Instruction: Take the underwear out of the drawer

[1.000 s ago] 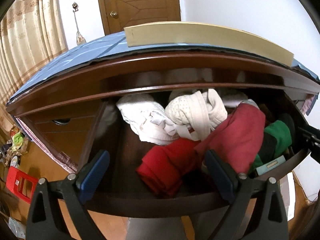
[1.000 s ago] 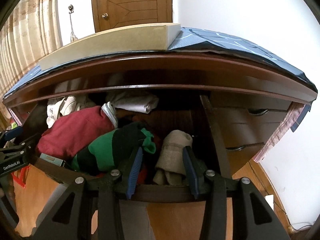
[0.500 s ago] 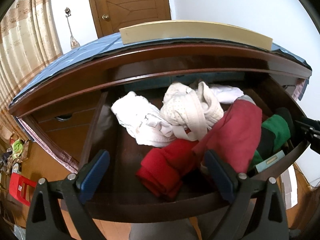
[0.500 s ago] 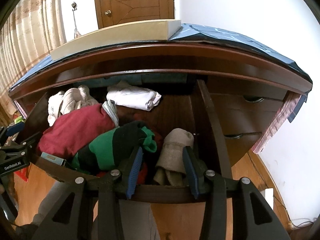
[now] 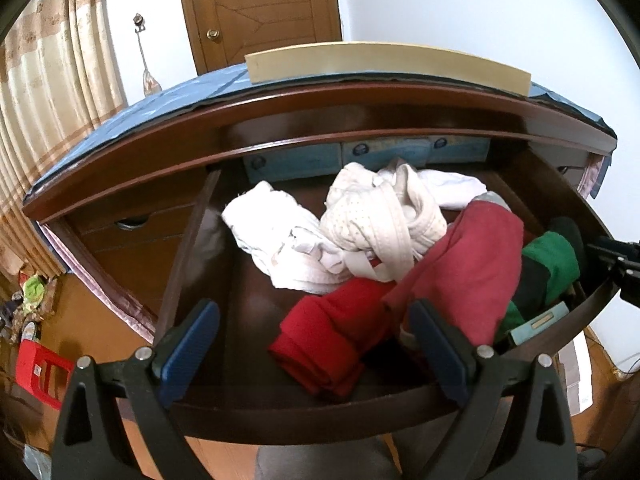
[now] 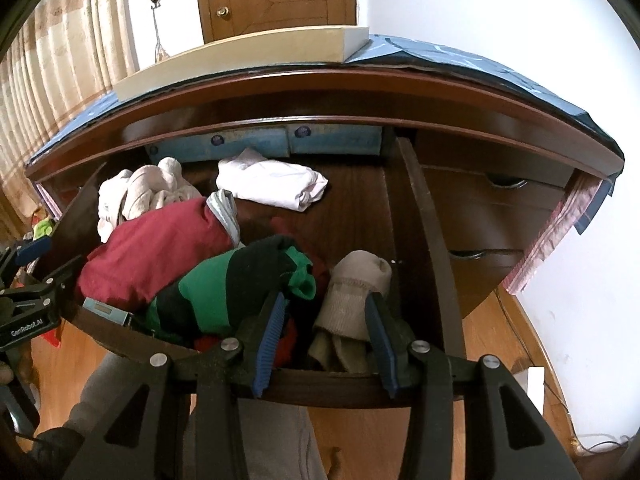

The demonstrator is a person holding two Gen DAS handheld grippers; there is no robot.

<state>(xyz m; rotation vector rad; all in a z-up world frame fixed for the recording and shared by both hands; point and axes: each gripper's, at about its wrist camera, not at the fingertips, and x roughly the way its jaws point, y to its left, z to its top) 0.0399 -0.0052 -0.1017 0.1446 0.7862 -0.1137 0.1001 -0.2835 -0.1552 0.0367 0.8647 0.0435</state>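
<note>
- Drawer: open, holding mixed garments.
- Left gripper: spread wide, empty, above red cloth.
- Right gripper: partly open, empty, near beige sock.

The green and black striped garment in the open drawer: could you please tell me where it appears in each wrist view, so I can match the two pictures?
Left wrist view: the green and black striped garment lies at the far right, behind the maroon garment.
Right wrist view: it sits low and centre-left, just beyond the right gripper.
Shared landmark: the maroon garment, directly left of the striped one in both views.
</note>
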